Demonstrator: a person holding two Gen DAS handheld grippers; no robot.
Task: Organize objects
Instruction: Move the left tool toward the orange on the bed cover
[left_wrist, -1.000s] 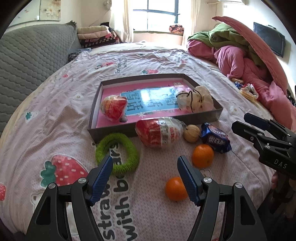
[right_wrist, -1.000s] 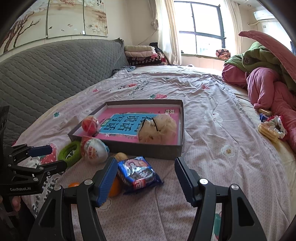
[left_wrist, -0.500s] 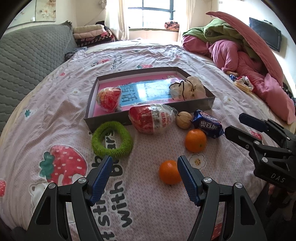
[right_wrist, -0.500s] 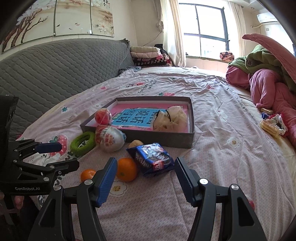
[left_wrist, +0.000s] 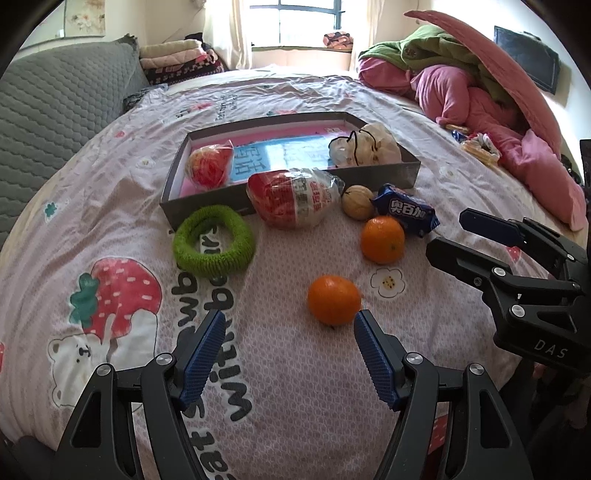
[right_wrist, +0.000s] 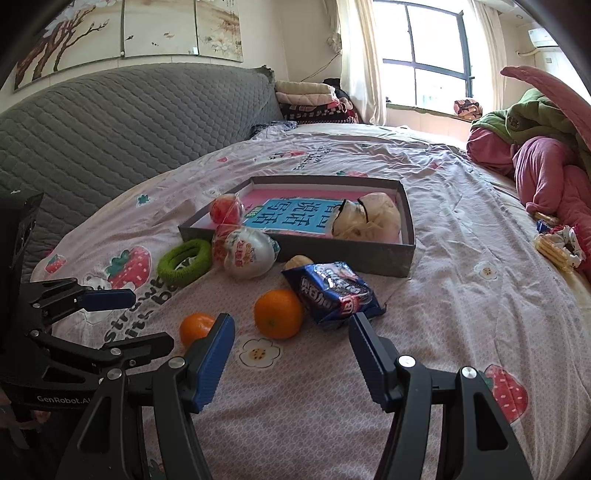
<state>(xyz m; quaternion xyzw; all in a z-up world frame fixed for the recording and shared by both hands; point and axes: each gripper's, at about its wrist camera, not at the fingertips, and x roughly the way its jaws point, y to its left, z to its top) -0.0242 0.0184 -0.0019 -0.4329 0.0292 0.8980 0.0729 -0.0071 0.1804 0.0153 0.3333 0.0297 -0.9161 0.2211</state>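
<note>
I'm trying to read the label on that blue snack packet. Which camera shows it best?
The right wrist view: the blue snack packet lies close ahead of the open right gripper, large and nearly unobstructed. In the left wrist view the packet is smaller and farther off, its near corner hidden behind an orange, though its white lettering faces that camera.

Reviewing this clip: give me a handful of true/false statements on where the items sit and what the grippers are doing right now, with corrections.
1. Both oranges lie inside the grey box. False: the near orange and the far orange lie on the bedspread in front of it.
2. The left gripper is open and empty. True.
3. The green ring is outside the box. True.
4. The right gripper grips the blue snack packet. False: it is open, holding nothing.
5. A white bundle with black cord sits in the box. True.
</note>
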